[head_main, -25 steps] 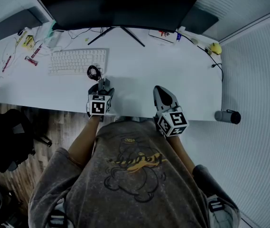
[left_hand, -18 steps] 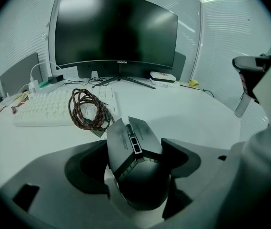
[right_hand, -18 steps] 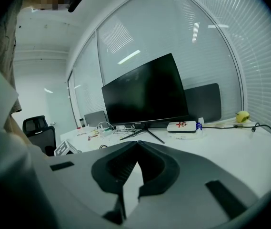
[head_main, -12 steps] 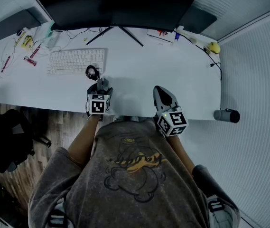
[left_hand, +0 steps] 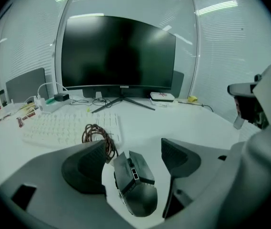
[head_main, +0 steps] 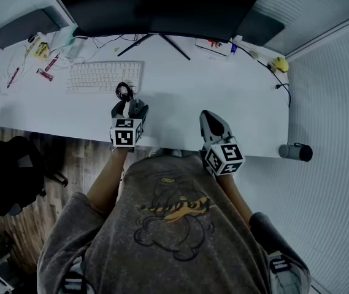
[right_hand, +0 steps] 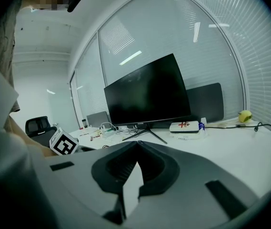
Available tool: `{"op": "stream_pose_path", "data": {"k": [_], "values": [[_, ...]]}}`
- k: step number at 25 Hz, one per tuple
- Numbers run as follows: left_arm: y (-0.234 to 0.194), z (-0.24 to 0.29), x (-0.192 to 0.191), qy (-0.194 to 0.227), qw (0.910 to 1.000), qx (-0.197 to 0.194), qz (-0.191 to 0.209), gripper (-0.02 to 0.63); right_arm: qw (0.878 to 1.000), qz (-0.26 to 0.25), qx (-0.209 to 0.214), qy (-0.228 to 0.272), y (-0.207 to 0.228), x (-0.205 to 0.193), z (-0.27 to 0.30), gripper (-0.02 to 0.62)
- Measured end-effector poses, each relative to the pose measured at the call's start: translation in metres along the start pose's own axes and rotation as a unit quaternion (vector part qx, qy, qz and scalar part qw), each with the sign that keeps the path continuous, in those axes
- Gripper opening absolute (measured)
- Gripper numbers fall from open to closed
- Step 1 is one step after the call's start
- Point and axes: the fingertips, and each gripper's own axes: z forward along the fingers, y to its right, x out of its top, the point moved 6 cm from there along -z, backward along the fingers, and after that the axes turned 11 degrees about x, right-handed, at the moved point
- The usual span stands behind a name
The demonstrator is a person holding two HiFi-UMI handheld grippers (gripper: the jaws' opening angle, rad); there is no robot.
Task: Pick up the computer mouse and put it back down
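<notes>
Mouse look: the computer mouse (left_hand: 135, 185) is dark and angular, with a glossy rounded back end nearest the camera, flat faceted top panels and a small slot down the middle.
Mouse place: it is close to the near edge of the white table (head_main: 180, 90), left of the middle, turned slightly askew between the 2 jaws of the left gripper (left_hand: 134, 144); I cannot tell whether it rests on the table.
Near edge: both grippers sit right at this edge, well apart, the person's arms reaching over it.
Open room: bare table surface spreads to the right of the mouse and beyond it toward the monitor stand; the right half of the table is mostly free.
Left gripper: jaws spread wide. The mouse lies just beside the left pad (left_hand: 85, 168), with a clear gap to the right pad (left_hand: 178, 156); nothing is clamped.
Right gripper (right_hand: 137, 144): jaws closed together at the tips, with nothing between them, by the near edge right of the middle.
Cable: a dark coiled cable (left_hand: 97, 136) lies just beyond the left jaw, at the keyboard's right end.
Keyboard: the white keyboard (head_main: 103, 76) sits further back, left of the mouse.
Monitor: a wide dark monitor (left_hand: 118, 51) stands along the far edge on a splayed stand.
Far right corner: a small yellow object (head_main: 278, 64) lies there.
</notes>
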Motion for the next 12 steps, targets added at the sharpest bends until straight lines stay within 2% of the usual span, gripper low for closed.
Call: {"op": "stream_pose_path", "data": {"k": [6, 12], "values": [[-0.002, -0.04, 0.044, 0.065, 0.9978, -0.012, -0.007, 0.36, 1.0, -0.006, 0.018, 0.003, -0.006, 0.003, 0.005, 0.006], [0.002, -0.085, 0.079, 0.126, 0.9914, -0.031, -0.019, 0.36, 0.999, -0.013, 0.033, 0.009, -0.014, 0.011, 0.01, 0.006]]}}
